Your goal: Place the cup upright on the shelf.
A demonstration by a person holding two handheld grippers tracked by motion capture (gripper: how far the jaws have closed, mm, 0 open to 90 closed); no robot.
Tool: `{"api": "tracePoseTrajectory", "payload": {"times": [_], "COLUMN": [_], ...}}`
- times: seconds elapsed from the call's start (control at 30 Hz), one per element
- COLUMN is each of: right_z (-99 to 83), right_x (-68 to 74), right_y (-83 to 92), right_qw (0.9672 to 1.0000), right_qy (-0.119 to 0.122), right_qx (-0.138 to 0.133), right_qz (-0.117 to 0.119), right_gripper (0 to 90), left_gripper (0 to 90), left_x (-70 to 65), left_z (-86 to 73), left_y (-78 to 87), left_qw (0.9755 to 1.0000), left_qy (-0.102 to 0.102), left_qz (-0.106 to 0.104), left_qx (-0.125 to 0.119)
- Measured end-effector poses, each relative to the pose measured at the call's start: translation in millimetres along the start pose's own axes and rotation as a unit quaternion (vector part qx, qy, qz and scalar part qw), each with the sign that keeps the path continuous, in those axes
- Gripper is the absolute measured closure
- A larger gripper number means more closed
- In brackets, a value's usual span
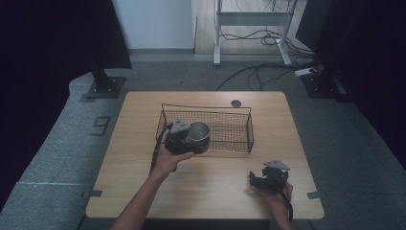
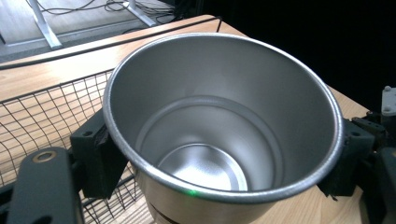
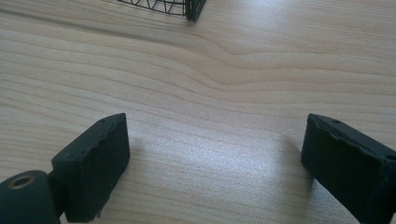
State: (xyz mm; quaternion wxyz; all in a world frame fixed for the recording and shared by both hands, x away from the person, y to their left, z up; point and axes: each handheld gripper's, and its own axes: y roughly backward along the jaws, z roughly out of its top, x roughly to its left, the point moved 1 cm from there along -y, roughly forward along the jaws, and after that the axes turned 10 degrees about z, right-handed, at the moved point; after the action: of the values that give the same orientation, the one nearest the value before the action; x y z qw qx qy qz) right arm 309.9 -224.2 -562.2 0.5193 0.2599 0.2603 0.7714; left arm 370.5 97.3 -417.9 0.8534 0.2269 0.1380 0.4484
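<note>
A shiny steel cup stands upright, mouth up and empty, at the left end of a black wire basket. My left gripper is shut on the cup, one black pad on each side of its wall just under the rim. I cannot tell whether the cup rests on the basket floor. My right gripper is open low over bare wood near the table's front right, nothing between its jaws. The basket's corner lies ahead of it.
The wooden table carries the basket in its middle and a small dark round disc behind it. Beyond the far edge are a black stand base, a desk frame and floor cables.
</note>
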Motion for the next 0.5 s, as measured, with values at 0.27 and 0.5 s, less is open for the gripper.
{"api": "tracePoseTrajectory", "payload": {"times": [0.27,0.5], "right_z": [0.0,0.0], "right_x": [0.0,0.0], "right_y": [-0.1,-0.1], "right_qw": [1.0,1.0], "right_qy": [0.0,0.0], "right_qx": [-0.001,-0.001], "right_qz": [0.0,0.0], "right_gripper": [7.8,7.8], "left_gripper": [18.4,18.4], "left_x": [3.4,3.9], "left_z": [6.2,11.7], "left_y": [-2.7,-9.2], "left_qw": [1.0,0.9999], "left_qy": [-0.001,-0.005], "left_qz": [0.004,0.012], "left_qx": [0.0,-0.001]}}
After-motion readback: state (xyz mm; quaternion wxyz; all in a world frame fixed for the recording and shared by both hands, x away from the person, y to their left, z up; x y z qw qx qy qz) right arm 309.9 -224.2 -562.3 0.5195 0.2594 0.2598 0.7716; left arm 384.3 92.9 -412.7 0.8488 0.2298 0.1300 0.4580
